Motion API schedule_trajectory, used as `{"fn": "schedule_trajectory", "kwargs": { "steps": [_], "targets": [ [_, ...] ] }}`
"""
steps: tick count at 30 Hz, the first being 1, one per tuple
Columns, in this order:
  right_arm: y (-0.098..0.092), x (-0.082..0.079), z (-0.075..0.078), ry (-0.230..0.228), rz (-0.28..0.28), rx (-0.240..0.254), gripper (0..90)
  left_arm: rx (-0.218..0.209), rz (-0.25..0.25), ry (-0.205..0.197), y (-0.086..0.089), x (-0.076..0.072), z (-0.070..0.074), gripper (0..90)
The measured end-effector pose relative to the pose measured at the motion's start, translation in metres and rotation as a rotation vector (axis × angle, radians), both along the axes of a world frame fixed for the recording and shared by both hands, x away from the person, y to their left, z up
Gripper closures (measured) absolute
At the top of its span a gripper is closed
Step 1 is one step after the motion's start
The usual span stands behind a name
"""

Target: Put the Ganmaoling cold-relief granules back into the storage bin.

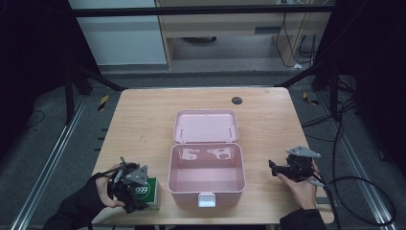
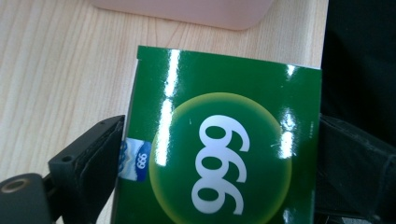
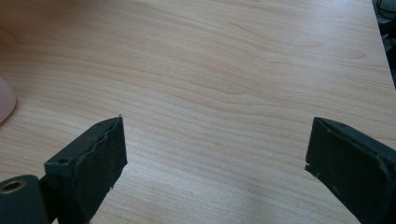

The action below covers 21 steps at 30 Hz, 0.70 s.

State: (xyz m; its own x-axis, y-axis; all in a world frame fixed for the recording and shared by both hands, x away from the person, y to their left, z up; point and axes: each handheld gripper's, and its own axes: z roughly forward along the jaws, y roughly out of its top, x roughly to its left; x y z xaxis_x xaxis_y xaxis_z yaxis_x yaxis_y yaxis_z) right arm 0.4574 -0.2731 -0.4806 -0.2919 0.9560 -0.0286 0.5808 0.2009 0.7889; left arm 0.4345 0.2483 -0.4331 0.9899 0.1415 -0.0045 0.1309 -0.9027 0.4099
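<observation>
You work at a pale wooden table [image 1: 143, 120] with a light grain and a small round dark grommet [image 1: 237, 100] near its far edge, standing on a grey carpeted floor [image 1: 43, 143]. Beyond it you face a white panel [image 1: 119, 33] and a light wooden cabinet [image 1: 230, 24], with a black horizontal bar [image 1: 201, 10] crossing above. Black cables [image 1: 356, 143] trail over the floor to your right, and dark curtains close both sides.

A recording lab — wooden table [image 1: 143, 120] inside a black frame [image 1: 201, 10], cables [image 1: 354, 182] trailing across grey floor [image 1: 48, 148].
</observation>
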Motion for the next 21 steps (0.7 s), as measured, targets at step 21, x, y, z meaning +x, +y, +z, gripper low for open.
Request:
{"fn": "schedule_trajectory", "kwargs": {
  "steps": [21],
  "targets": [
    [0.001, 0.001, -0.002, 0.012, 0.008, -0.003, 5.4, 0.014, -0.02, 0.007, 0.0, 0.002, -0.008, 13.4]
  ]
}}
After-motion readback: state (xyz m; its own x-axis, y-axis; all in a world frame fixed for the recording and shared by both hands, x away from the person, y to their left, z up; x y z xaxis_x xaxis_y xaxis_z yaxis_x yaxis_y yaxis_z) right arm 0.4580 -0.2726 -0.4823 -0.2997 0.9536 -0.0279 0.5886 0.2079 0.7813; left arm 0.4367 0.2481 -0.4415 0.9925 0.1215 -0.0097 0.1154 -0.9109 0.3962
